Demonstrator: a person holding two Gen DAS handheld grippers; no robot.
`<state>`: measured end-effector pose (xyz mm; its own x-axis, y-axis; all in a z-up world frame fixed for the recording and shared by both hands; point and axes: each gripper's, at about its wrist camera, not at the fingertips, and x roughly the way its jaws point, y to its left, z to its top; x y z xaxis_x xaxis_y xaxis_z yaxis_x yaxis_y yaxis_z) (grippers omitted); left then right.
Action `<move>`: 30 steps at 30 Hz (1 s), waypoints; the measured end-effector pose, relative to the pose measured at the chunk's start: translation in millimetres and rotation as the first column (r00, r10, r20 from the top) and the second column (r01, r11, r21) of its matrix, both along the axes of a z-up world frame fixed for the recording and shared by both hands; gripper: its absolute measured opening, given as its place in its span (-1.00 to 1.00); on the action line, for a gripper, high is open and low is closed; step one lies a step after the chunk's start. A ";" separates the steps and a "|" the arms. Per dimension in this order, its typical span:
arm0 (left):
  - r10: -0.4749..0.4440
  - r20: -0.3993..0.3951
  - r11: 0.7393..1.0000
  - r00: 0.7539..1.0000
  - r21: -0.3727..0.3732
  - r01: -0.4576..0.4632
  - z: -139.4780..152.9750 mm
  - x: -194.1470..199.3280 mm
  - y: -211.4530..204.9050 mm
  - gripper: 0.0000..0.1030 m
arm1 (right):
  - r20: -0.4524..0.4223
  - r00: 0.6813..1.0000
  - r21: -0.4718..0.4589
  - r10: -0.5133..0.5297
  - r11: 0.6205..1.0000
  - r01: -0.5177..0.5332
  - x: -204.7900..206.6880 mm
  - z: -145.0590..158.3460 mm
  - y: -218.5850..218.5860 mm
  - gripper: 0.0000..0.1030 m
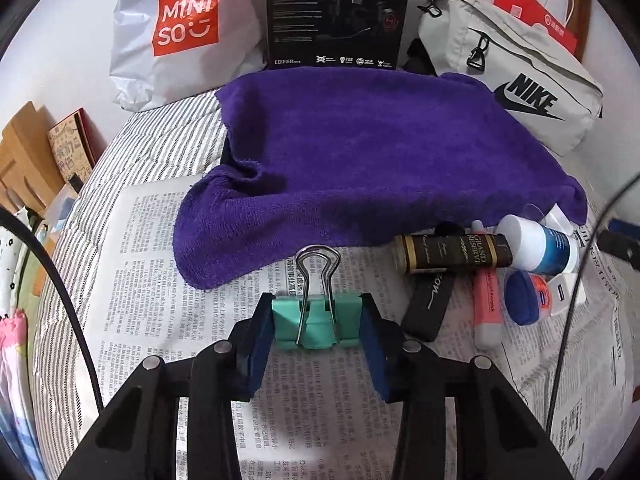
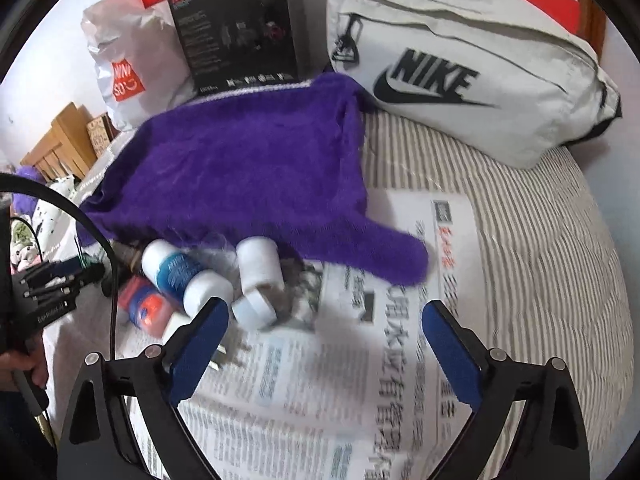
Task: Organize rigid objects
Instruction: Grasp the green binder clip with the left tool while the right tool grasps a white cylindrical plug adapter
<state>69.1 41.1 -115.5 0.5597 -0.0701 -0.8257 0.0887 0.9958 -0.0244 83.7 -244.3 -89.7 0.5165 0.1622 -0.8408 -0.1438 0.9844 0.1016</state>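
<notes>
The left tongs (image 1: 318, 322) clamp a green binder clip (image 1: 316, 320) at six o'clock over the newspaper (image 1: 160, 280). The right tongs (image 2: 324, 320) stand wide, empty, bottles (image 2: 184, 276) at ten o'clock.

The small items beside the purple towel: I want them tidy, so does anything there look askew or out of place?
Yes. The brown gold-banded bottle and white blue-labelled bottle lie tipped on their sides, jumbled against the purple towel on the newspaper. Nothing looks spilled.
</notes>
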 end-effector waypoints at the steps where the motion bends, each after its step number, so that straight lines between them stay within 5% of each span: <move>1: 0.001 0.000 1.000 1.000 0.000 -0.001 0.0 -0.5 -0.5 -0.24 | 0.002 1.000 -0.002 0.003 1.000 -0.003 3.7 -0.9 1.8 0.83; 9: -0.009 -0.021 1.000 1.000 0.028 0.010 1.2 3.4 3.4 -0.24 | -0.061 0.991 -0.012 0.120 0.993 -0.121 29.6 -21.8 25.3 0.30; 21: -0.010 -0.016 1.000 1.000 0.020 0.010 1.7 1.7 3.3 -0.23 | -0.055 0.988 -0.041 0.146 0.988 -0.148 42.9 -31.4 42.4 0.14; 24: -0.013 -0.013 1.000 1.000 0.017 0.013 2.1 1.0 2.9 -0.24 | -0.059 0.981 0.011 0.183 0.983 -0.183 40.8 -30.0 42.7 -0.44; 30: -0.014 -0.011 1.000 1.000 0.013 0.014 2.5 0.2 3.7 -0.24 | -0.053 0.981 -0.015 0.184 0.983 -0.185 38.7 -30.1 46.7 -0.45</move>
<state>69.3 44.8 -113.1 0.5499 -0.0671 -0.8325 0.1025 0.9947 -0.0124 122.4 -197.6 -119.8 0.4351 0.2336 -0.8695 -0.3182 0.9433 0.0942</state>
